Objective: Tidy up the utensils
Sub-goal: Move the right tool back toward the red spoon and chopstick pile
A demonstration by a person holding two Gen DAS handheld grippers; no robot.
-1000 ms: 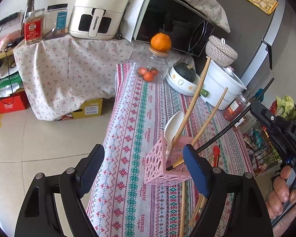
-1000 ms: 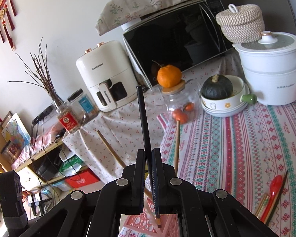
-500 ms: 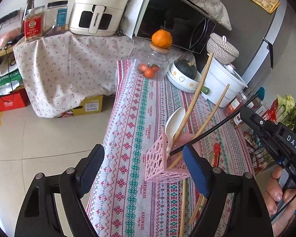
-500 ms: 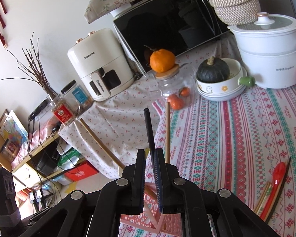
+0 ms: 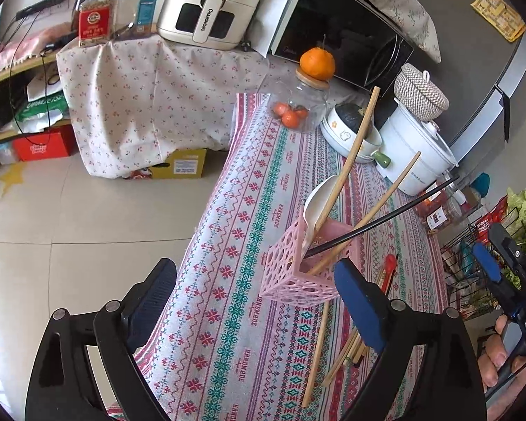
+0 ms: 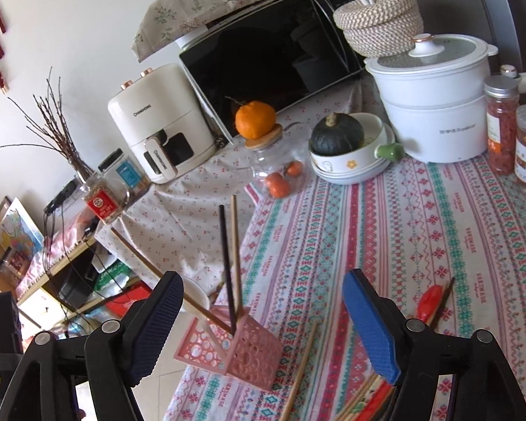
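Partly done: your pink holder (image 5: 308, 263), near the bench's (image 5: 249, 210) 6 o'clock edge, carries a black chopstick (image 5: 382, 219), two wooden ones and a white spoon (image 5: 317, 203), both grippers' fingers are spreading empty, and loose chopsticks (image 5: 347, 354) remain.
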